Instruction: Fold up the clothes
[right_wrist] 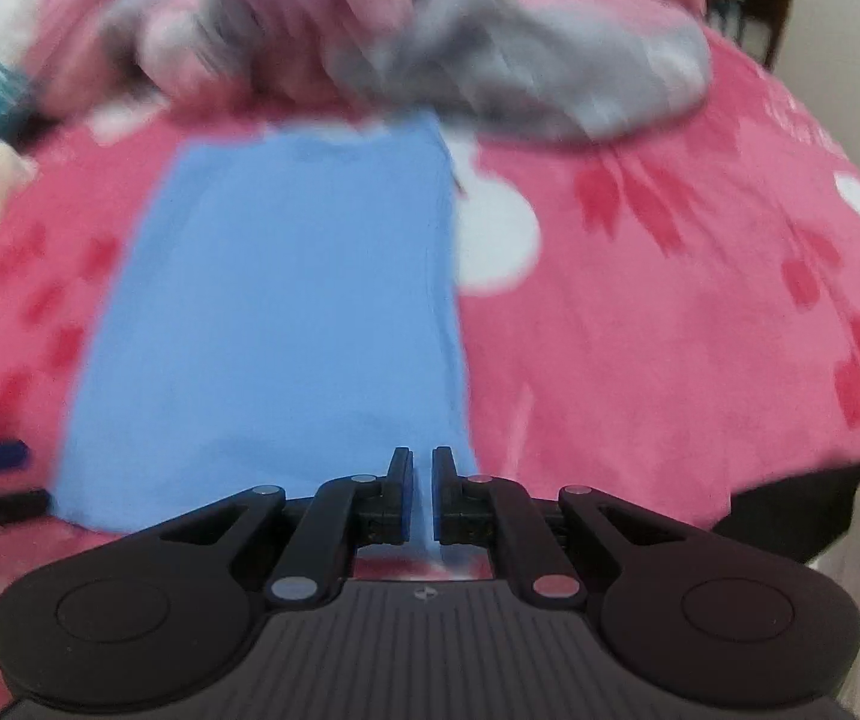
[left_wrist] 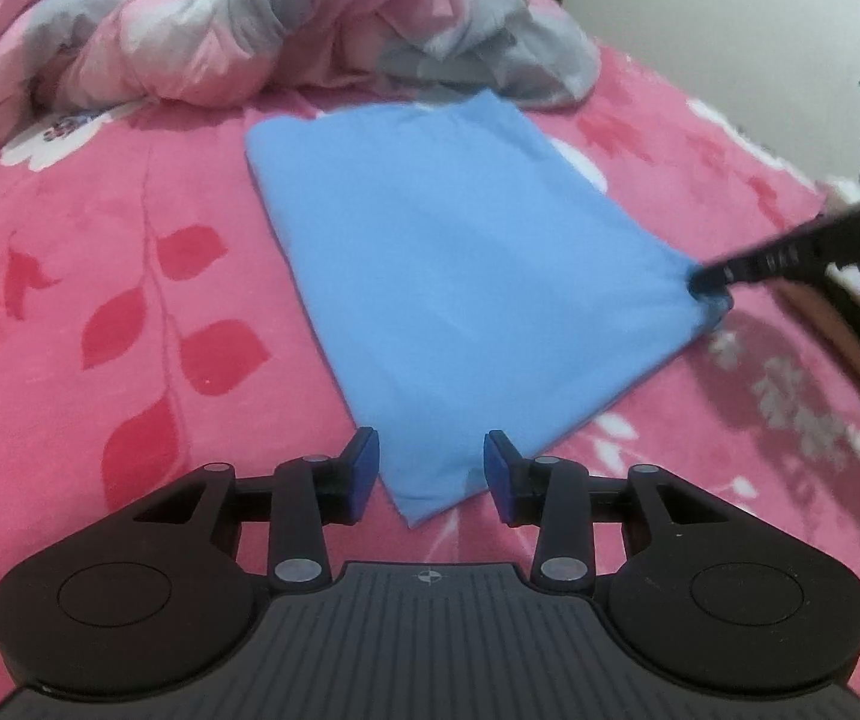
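Note:
A light blue folded garment (left_wrist: 448, 264) lies flat on the pink floral bed cover; the right wrist view shows it blurred (right_wrist: 273, 312). My left gripper (left_wrist: 431, 471) is open just above the garment's near corner, which lies between its blue pads without touching them. My right gripper (right_wrist: 423, 492) is shut on the garment's edge, with blue cloth pinched between its pads. In the left wrist view the right gripper (left_wrist: 707, 283) reaches in from the right and bunches the cloth at the garment's right corner.
A crumpled pink and grey quilt (left_wrist: 237, 18) is heaped at the back of the bed, right behind the garment. The bed cover (left_wrist: 99, 300) spreads wide to the left. The bed's edge (left_wrist: 838, 324) and a pale wall are to the right.

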### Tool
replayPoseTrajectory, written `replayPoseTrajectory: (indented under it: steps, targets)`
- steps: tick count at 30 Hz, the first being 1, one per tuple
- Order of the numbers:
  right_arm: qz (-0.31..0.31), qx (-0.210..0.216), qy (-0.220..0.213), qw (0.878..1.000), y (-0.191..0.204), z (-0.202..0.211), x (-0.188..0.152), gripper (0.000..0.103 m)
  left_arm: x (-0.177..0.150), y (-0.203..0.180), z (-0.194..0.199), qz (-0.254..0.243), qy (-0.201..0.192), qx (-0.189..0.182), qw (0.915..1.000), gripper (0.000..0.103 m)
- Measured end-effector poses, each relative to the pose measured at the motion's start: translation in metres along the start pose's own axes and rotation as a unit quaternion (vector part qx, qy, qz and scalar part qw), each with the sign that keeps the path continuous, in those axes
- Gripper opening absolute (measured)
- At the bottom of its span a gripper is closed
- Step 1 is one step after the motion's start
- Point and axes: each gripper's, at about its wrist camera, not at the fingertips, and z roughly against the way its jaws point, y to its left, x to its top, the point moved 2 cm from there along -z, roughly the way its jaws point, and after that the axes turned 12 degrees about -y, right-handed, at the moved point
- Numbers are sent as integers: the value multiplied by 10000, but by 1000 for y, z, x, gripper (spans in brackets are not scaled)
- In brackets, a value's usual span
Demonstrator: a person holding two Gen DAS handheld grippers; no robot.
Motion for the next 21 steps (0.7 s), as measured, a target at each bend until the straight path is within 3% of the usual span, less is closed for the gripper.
replayPoseTrajectory:
  steps: [8, 14, 21]
  targets:
    - [-388, -233, -55, 9990, -17, 34, -13, 4, 6, 7, -7, 55, 72, 143, 9999, 38]
    - [-268, -40, -83, 9996, -1, 39, -12, 4, 12, 2, -15, -13, 187, 375, 9991, 38]
    - [-166, 113, 221, 9996, 20, 30, -23, 5, 9, -2, -23, -56, 477, 486, 9977, 39]
